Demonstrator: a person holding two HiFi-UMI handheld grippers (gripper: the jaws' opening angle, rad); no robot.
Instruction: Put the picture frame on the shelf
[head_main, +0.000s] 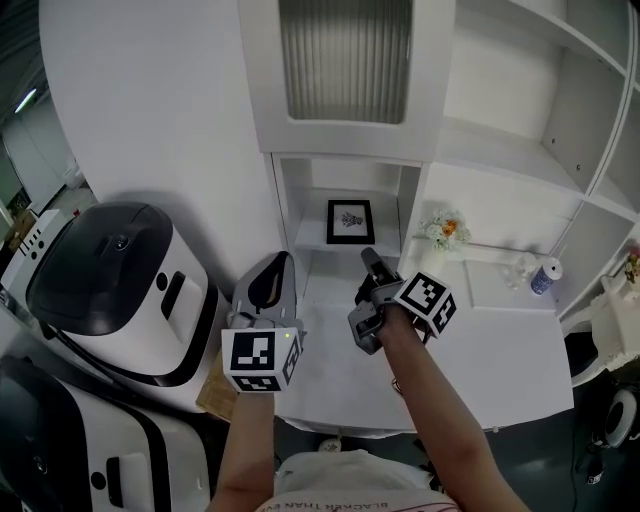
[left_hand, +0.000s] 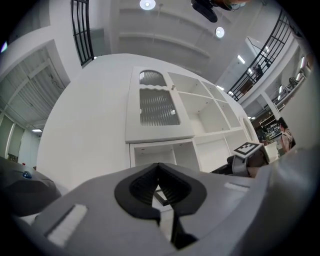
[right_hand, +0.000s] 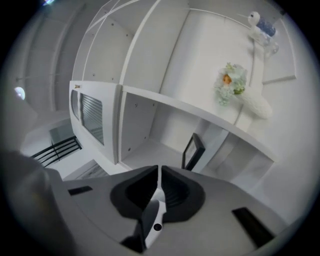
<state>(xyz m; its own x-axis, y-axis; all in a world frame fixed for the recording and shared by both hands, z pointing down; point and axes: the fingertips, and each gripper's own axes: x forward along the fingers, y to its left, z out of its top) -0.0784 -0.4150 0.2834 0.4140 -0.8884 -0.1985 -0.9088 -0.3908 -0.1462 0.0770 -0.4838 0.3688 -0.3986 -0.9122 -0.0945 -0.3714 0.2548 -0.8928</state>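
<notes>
The black picture frame (head_main: 350, 221) with a small plant print stands upright in the open shelf compartment below the cabinet door. The right gripper view shows the frame (right_hand: 192, 152) edge-on, just beyond the jaws. My right gripper (head_main: 368, 256) hovers in front of that compartment, a little right of the frame; its jaws meet with nothing between them (right_hand: 159, 169). My left gripper (head_main: 283, 264) sits lower left of the shelf opening, its jaws also closed and empty (left_hand: 159, 165). A corner of the frame (left_hand: 161, 194) peeks through the gap under the left jaws.
A cabinet door with ribbed glass (head_main: 345, 60) hangs above the compartment. A small flower bunch (head_main: 445, 230), a glass (head_main: 520, 268) and a bottle (head_main: 545, 275) stand on the white counter (head_main: 500, 350) to the right. Large white appliances with black lids (head_main: 110, 280) crowd the left.
</notes>
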